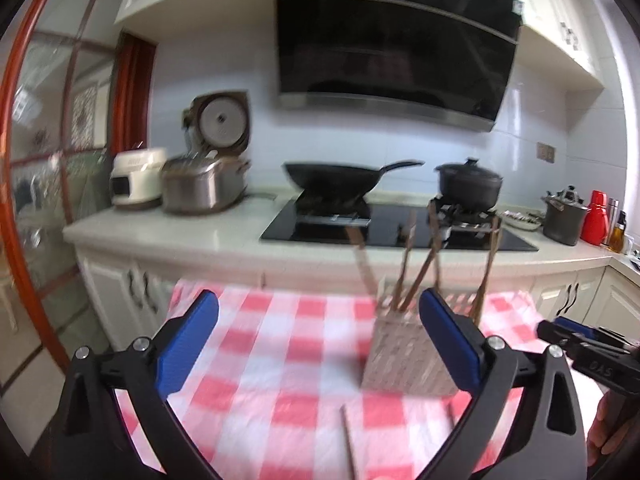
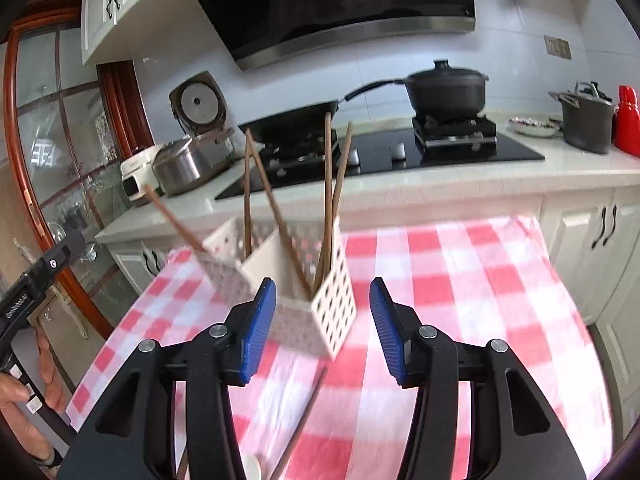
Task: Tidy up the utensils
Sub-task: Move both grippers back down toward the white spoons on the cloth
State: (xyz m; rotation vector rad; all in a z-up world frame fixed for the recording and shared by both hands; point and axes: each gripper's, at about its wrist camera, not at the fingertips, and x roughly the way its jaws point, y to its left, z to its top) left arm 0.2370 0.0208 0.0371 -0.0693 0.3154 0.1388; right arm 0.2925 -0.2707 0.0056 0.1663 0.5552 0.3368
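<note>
A white perforated utensil holder (image 1: 404,356) (image 2: 296,280) stands on a red-and-white checked cloth (image 1: 280,344) (image 2: 460,280). Several brown chopsticks (image 1: 416,280) (image 2: 329,184) stand in it, leaning apart. One loose chopstick (image 1: 348,440) (image 2: 304,412) lies on the cloth in front of the holder. My left gripper (image 1: 319,300) is open and wide, with nothing between its blue pads; the holder is just beyond its right finger. My right gripper (image 2: 323,286) is open, its tips just short of the holder's near corner, pads not touching it.
Behind the table runs a white counter (image 1: 180,236) with a black hob, a wok (image 1: 332,180), a lidded black pot (image 2: 448,88) and rice cookers (image 1: 200,188). A glass door with a red frame is at the left. A person's hand (image 2: 24,392) holds the left gripper.
</note>
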